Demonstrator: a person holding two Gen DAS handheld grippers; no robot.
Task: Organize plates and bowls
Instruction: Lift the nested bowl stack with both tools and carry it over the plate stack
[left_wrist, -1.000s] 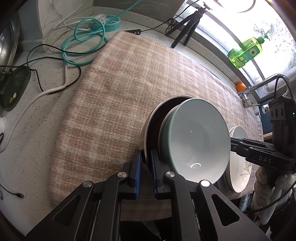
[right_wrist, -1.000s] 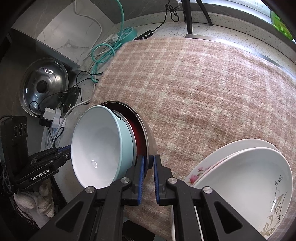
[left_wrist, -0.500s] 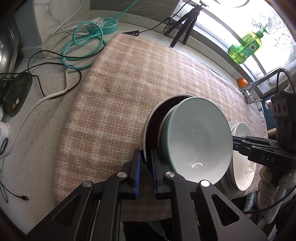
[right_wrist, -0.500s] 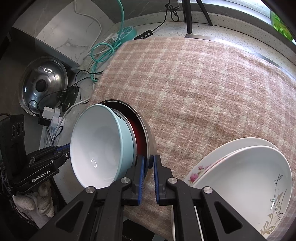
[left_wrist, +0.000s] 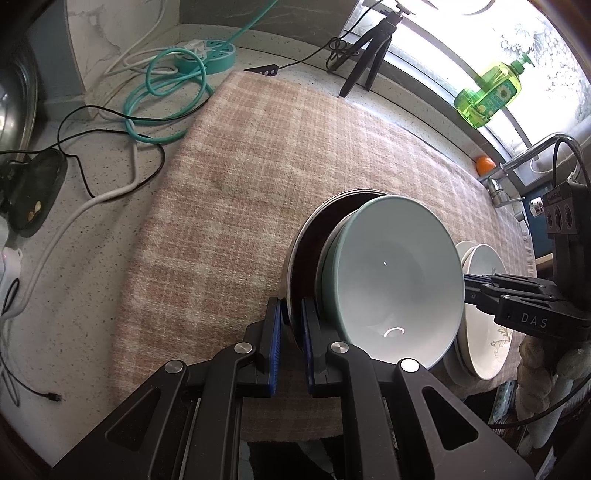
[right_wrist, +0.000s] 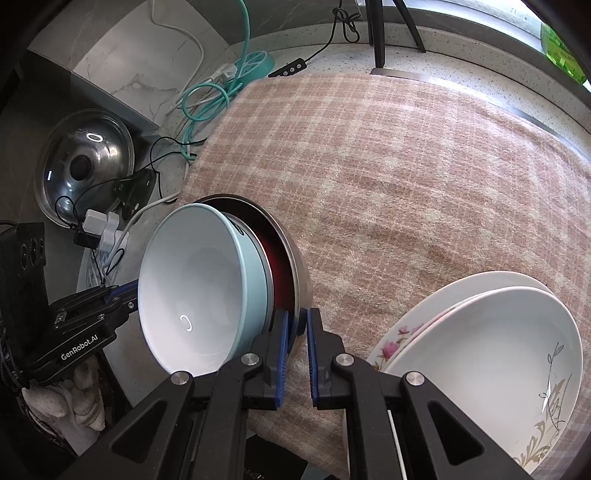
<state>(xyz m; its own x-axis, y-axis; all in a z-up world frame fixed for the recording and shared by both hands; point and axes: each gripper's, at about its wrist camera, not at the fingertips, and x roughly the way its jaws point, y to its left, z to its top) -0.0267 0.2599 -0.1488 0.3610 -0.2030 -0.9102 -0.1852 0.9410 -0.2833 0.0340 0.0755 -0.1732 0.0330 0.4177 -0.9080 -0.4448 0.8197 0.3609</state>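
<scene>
Writing: "DAS" reads on the right claw (left_wrist: 469, 280) body in the left wrist view; "GenRobot.AI" reads on the left claw (right_wrist: 129, 291) body in the right wrist view. The label on the green soap bottle (left_wrist: 487, 96) is too small to read.
Left claw: nearly closed, blue pads pinching the near rim of the steel bowl (left_wrist: 295, 258).
Right claw: nearly closed, pads pinching the opposite rim of the same steel bowl.
Bowl stack: steel bowl with a dark red inside, carrying the pale green bowl (left_wrist: 391, 280) nested in it; the stack is tilted, held between both claws over the near edge of the checked cloth (left_wrist: 295, 147).
White dishes: two stacked white plates (right_wrist: 480, 350), the lower with pink flowers, the upper with a grey-gold sprig, on the cloth's near corner just beside the stack.
Change from earlier frames: none in the grip; both claws and the stack sit as they did a second ago, and the left view's framing has shifted only slightly.
Tabletop (left_wrist: 92, 258): speckled stone, with teal cable (left_wrist: 162, 96), black and white leads, tripod (left_wrist: 365, 55).
Hard to make out: whether the stack's lower edge touches the cloth; the plates' far side is cut off by the frame edge.
</scene>
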